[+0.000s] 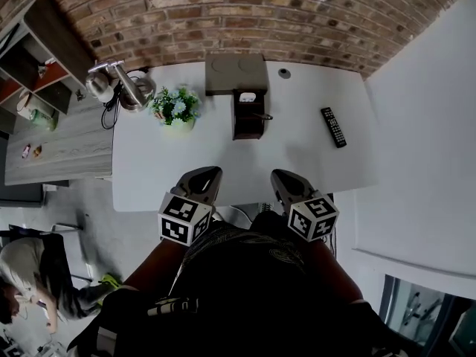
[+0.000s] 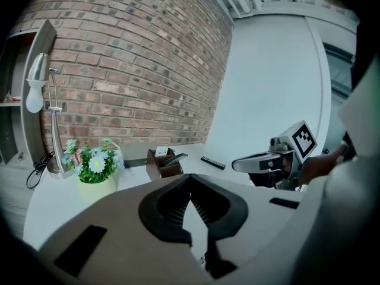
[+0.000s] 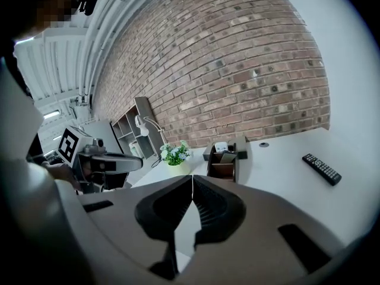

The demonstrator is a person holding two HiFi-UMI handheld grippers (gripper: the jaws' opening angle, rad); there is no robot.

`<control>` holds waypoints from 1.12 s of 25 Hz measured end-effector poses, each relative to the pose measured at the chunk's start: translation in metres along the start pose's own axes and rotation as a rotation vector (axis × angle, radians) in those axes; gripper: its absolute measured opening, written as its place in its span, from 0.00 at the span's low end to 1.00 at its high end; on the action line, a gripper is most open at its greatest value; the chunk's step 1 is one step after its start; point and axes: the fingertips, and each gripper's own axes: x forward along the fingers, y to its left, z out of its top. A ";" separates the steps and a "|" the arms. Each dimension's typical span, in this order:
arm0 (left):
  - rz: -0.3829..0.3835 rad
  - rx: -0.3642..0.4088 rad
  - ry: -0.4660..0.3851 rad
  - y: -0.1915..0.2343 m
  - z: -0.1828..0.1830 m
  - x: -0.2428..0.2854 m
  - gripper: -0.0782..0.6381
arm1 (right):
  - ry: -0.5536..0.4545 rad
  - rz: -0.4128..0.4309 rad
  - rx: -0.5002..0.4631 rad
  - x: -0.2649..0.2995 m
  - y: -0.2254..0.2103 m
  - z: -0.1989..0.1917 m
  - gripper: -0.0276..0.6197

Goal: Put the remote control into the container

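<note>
The black remote control [image 1: 333, 126] lies flat on the right part of the white table [image 1: 312, 162], apart from everything else; it also shows in the left gripper view [image 2: 212, 162] and the right gripper view [image 3: 322, 168]. The brown wooden container [image 1: 249, 114] stands upright at the table's middle, with small items in it [image 2: 163, 164] [image 3: 224, 162]. Both grippers hover side by side over the table's near edge, well short of the remote. My left gripper [image 1: 205, 177] [image 2: 190, 178] is shut and empty. My right gripper [image 1: 285, 180] [image 3: 192, 179] is shut and empty too.
A potted plant [image 1: 176, 107] stands left of the container, with a desk lamp [image 1: 119, 84] further left. A grey block [image 1: 236, 73] sits behind the container against the brick wall. A white wall bounds the table's right side. A person crouches on the floor at lower left [image 1: 30, 274].
</note>
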 end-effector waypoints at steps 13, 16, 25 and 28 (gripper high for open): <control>-0.023 -0.029 0.184 -0.038 -0.022 0.072 0.12 | 0.057 -0.023 -0.020 -0.004 -0.098 0.000 0.06; -0.017 -0.043 0.172 -0.053 -0.014 0.092 0.12 | 0.083 -0.073 -0.044 -0.013 -0.143 -0.003 0.06; 0.120 -0.077 0.164 -0.051 -0.016 0.128 0.12 | 0.093 -0.208 -0.179 -0.004 -0.267 0.014 0.06; 0.158 -0.095 0.165 -0.051 -0.013 0.134 0.12 | 0.151 -0.257 -0.251 0.015 -0.312 0.017 0.06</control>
